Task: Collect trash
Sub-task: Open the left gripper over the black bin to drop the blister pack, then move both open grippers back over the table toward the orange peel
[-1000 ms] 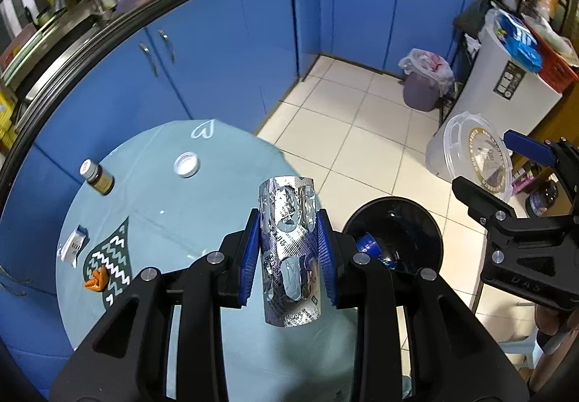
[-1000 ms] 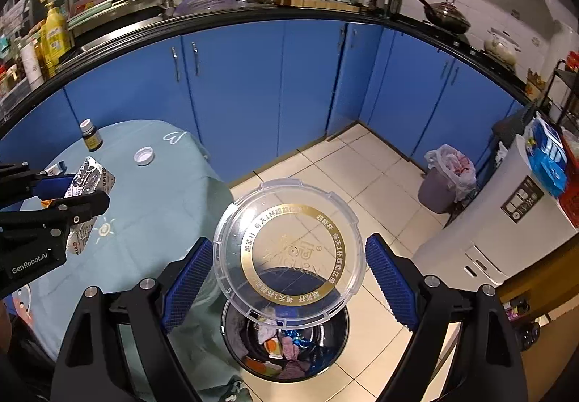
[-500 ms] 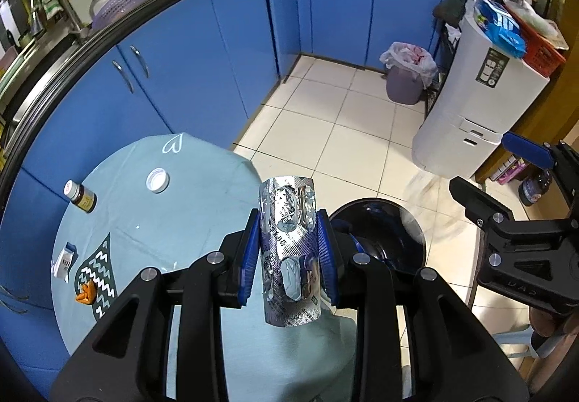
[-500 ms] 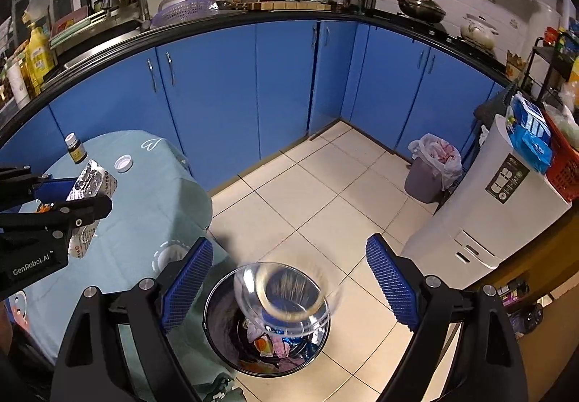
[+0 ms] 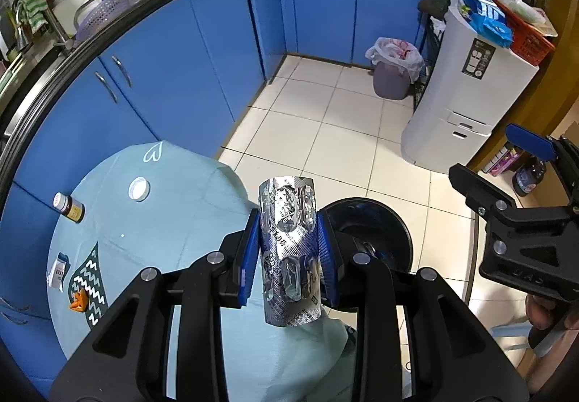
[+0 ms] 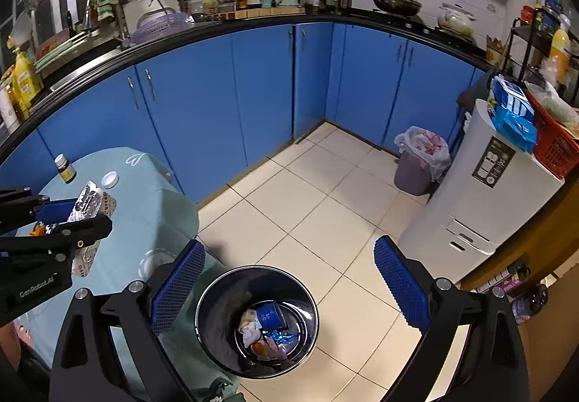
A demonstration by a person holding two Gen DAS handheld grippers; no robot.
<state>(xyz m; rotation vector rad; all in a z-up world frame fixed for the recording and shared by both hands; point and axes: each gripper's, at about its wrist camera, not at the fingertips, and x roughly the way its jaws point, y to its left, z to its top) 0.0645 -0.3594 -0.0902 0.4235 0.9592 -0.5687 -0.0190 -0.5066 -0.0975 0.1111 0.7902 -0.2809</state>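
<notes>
While the silver blister pack [image 5: 289, 250] stands upright, long axis vertical, above the table [image 5: 173, 221] edge, left tongs [image 5: 289, 253] clenched on it, right tongs [image 6: 286, 290] just opening wide, empty, over the black trash bin [image 6: 217, 311].

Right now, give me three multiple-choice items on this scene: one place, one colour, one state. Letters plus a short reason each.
1. Where is the black bin?
A on the counter
B on the floor beside the table
C on the table

2. Colour of the cabinet doors?
A white
B green
C blue

3. State of the left gripper?
A shut on the blister pack
B open and empty
C shut on a bottle

Answers:
1 B, it stands on the tiles at the table edge.
2 C, all the doors are blue.
3 A, the pads press the blister pack.
</notes>
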